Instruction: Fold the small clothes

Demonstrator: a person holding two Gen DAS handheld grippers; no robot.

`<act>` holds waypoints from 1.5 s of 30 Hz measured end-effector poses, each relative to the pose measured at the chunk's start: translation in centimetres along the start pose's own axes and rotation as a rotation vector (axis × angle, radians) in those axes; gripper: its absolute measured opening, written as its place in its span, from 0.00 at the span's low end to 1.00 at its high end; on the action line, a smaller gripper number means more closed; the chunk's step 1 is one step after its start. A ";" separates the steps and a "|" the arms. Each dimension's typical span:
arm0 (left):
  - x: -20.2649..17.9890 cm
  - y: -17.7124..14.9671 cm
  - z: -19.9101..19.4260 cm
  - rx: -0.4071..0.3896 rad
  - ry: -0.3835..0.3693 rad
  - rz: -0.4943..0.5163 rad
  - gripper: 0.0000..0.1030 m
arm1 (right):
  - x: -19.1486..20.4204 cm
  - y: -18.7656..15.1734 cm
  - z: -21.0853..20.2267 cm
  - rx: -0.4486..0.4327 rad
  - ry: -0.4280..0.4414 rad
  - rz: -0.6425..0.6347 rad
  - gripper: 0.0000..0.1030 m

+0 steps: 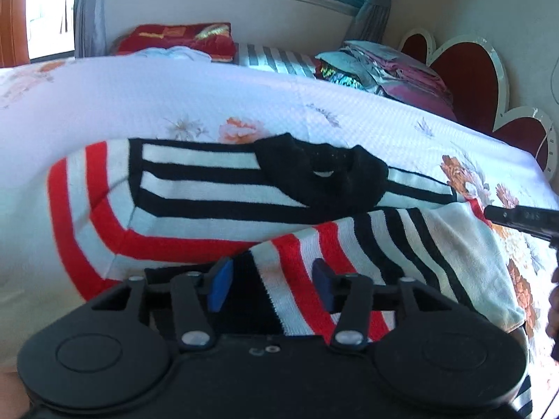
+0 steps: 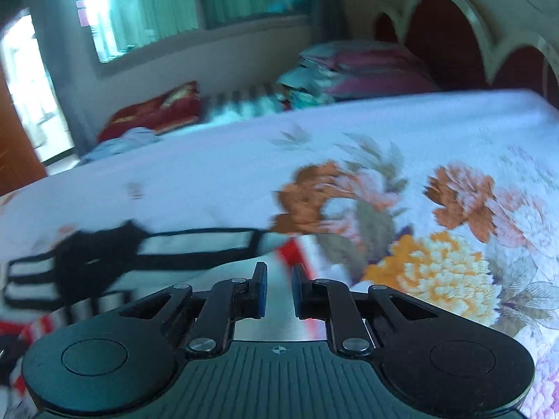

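A small knit sweater (image 1: pixel 195 206) with white, black and red stripes and a black collar (image 1: pixel 321 174) lies on the flowered bedspread (image 1: pixel 209 94). One side is folded over the front, near me. My left gripper (image 1: pixel 272 279) is open just above that folded part, blue pads (image 1: pixel 220 282) apart, holding nothing. My right gripper (image 2: pixel 277 288) hovers over the sweater's right sleeve end (image 2: pixel 290 248), jaws partly open, nothing between them. Its finger shows at the right edge of the left wrist view (image 1: pixel 517 218). The sweater (image 2: pixel 104 258) is blurred in the right wrist view.
A red pillow (image 1: pixel 178 36), a striped cloth (image 1: pixel 279 57) and a pile of folded fabrics (image 1: pixel 384 66) sit at the bed's far side. A red scalloped headboard (image 1: pixel 464 66) stands at right. Window and curtains lie beyond.
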State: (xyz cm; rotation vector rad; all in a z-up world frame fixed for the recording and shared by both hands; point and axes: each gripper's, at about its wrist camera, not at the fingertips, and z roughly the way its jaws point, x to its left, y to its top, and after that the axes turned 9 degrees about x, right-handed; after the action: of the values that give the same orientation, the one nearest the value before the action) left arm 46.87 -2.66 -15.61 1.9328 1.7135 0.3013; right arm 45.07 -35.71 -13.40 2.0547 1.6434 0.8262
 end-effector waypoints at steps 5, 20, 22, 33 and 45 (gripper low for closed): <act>0.2 -1.2 0.8 0.010 0.018 0.025 0.55 | 3.9 -2.7 -0.1 0.038 0.069 -0.093 0.14; 0.0 -1.5 -0.2 0.031 0.074 0.028 0.57 | 7.5 -6.7 0.6 0.096 0.068 -0.186 0.14; -0.2 -1.5 -0.4 0.032 0.084 0.026 0.59 | 7.8 -6.4 0.1 0.110 0.073 -0.172 0.24; 0.3 -2.2 -3.5 0.003 0.111 -0.034 0.64 | 9.3 -7.5 -1.4 0.097 0.113 -0.187 0.75; 5.0 -3.9 -7.3 -0.023 0.123 -0.136 0.67 | 14.8 -8.9 -0.6 0.097 0.182 -0.216 0.75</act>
State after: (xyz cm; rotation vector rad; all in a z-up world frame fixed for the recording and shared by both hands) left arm 40.76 4.18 -12.51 1.8040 1.9017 0.3941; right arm 40.20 -19.22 -15.45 1.8659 1.9986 0.8943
